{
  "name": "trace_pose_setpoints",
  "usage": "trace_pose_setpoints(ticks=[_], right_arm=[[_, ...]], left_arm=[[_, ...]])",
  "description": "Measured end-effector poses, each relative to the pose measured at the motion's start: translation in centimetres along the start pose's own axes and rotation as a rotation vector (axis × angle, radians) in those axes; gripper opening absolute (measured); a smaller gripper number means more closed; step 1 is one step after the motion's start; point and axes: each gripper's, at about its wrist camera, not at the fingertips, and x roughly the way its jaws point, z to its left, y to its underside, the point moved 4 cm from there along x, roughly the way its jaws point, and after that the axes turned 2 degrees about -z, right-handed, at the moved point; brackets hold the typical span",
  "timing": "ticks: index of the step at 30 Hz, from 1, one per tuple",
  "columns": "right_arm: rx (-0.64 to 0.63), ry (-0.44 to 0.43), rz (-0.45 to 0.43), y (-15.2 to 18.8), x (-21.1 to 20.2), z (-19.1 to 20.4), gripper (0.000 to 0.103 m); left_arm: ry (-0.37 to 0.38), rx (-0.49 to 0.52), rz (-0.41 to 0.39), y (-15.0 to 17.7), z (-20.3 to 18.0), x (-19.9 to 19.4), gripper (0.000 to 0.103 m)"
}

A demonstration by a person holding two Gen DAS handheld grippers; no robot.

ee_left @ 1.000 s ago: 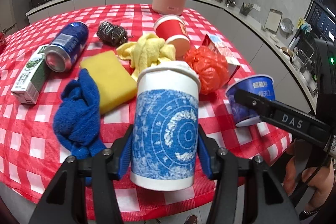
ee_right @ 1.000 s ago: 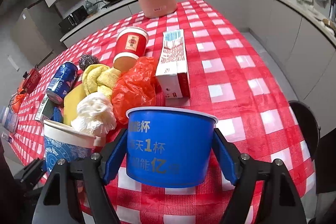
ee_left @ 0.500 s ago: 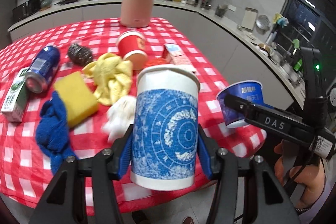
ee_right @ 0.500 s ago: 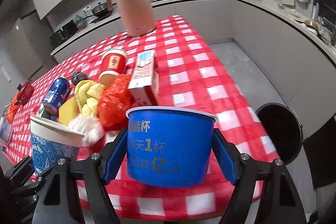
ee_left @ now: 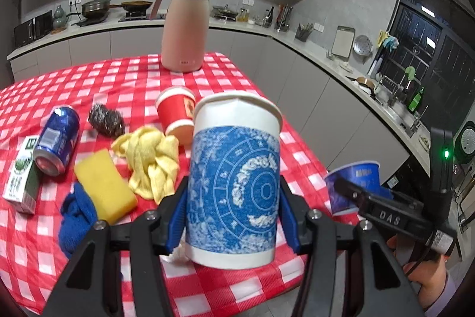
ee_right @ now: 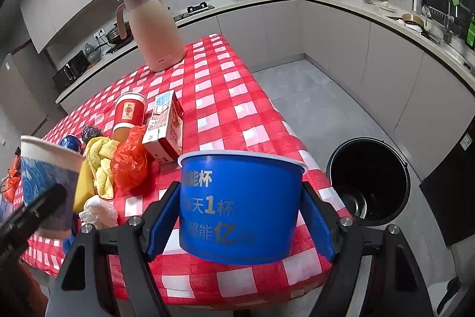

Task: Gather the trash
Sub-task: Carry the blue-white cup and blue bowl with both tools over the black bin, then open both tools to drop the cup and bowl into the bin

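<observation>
- Lifting clear of the table: compared with a second ago, both views now sit higher and farther back, so the red checked tablecloth shrinks toward the middle of each frame and grey floor fills the right side.
- We see the left gripper clamped on a tall white cup with a blue pattern, its blue pads pressing both sides at lower centre of the left view; the grip looks unchanged.
- We see the right gripper closed on a short blue tub at lower centre of the right view, jaws wide because the tub is wide.
- A black bin has come fully into the right view at middle right, standing on the floor just beside the table corner.
- We judge this as two pieces of trash picked up and carried toward the bin; neither is over its mouth yet.
- Containers: the bin looks empty, with a bare shiny bottom. We cannot see inside the cup or the tub from these angles.
- Still on the cloth: a red cup, a blue can on its side, a green carton, an orange bag, a white and red carton, and a crumpled tissue.
- A pink jug stands upright at the far end of the table.
</observation>
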Motion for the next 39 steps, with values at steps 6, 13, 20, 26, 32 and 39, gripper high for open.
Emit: trace_pose_setpoints(ticks=[6,13,20,26,32,39], right_arm=[[0.031,0.023,-0.025,0.0,-0.4,-1.5,0.079],[0.091,0.068,-0.033,0.1,-0.7,-6.7,0.079],[0.126,0.114,-0.029,-1.4,-0.5,-16.7,0.079],[0.082,0.103,0.041,-2.9,2.0,-25.7,0.079],[0.016,0.068,0.16,-2.8,7.0,-32.1,0.079],[-0.026,-0.004,0.284,-1.6,13.2,-36.0,0.08]], left_arm=[[-0.004,0.011,-0.016,-1.2,0.4,0.1,0.055],[0.054,0.054,0.032,-0.3,-4.9,2.9,0.055],[0.137,0.07,0.076,0.4,-14.5,7.3,0.055],[0.153,0.045,0.142,1.6,-22.9,13.6,0.055],[0.091,0.021,0.23,4.2,-27.3,20.5,0.056],[-0.011,-0.02,0.351,7.6,-27.9,26.9,0.059]])
